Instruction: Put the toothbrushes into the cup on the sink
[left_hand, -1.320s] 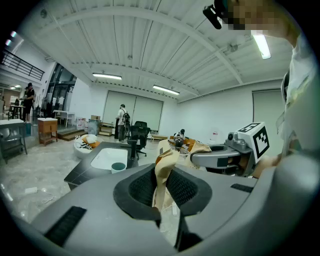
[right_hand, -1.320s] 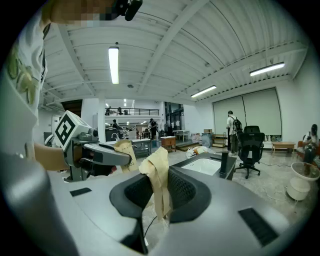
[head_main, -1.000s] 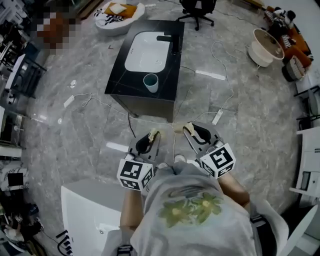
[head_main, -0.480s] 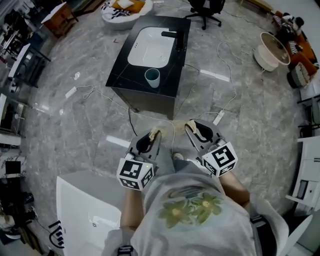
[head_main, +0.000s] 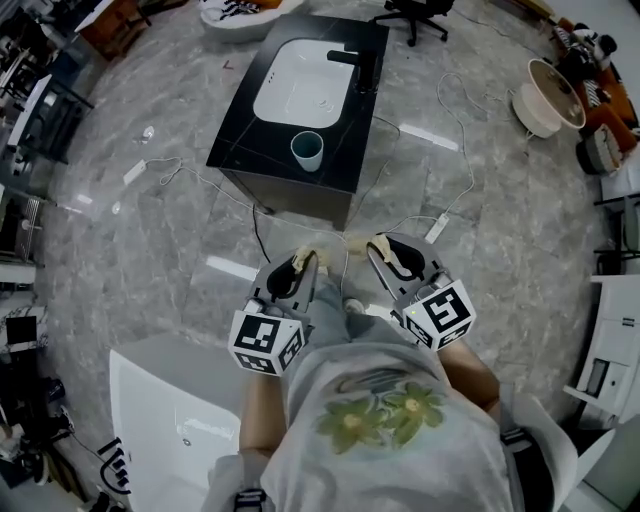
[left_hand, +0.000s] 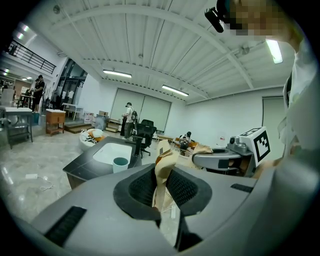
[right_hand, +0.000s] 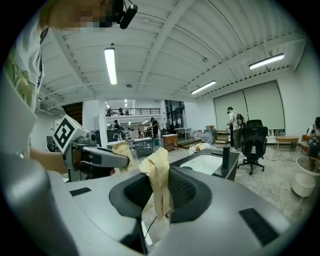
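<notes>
Left gripper (head_main: 303, 264) is seen low in the head view, just in front of the person's body. Its jaws are closed narrowly on a paper-wrapped toothbrush (head_main: 300, 255). In the left gripper view (left_hand: 162, 172) the tan wrapper (left_hand: 164, 162) is pinched between the two ribbed pads and sticks up past them.

The right gripper (head_main: 377, 250) is held beside it, slightly apart, and is clamped in the same way on a second paper-wrapped toothbrush (head_main: 356, 243). In the right gripper view (right_hand: 159, 192) that crumpled tan wrapper (right_hand: 157, 167) is pressed between the pads and rises above them.

The cup (head_main: 307, 151), pale teal, stands upright on the black sink counter (head_main: 238, 145), well apart from both grippers and farther up the head view. It is placed by the near end of the white basin (head_main: 300, 80), and a black faucet (head_main: 360, 65) is set at the basin's right side. In the left gripper view the cup (left_hand: 120, 164) is seen on the counter, left of the jaws.

Pale cables (head_main: 440, 215) are trailed across the grey marble floor (head_main: 150, 260) around the sink.
</notes>
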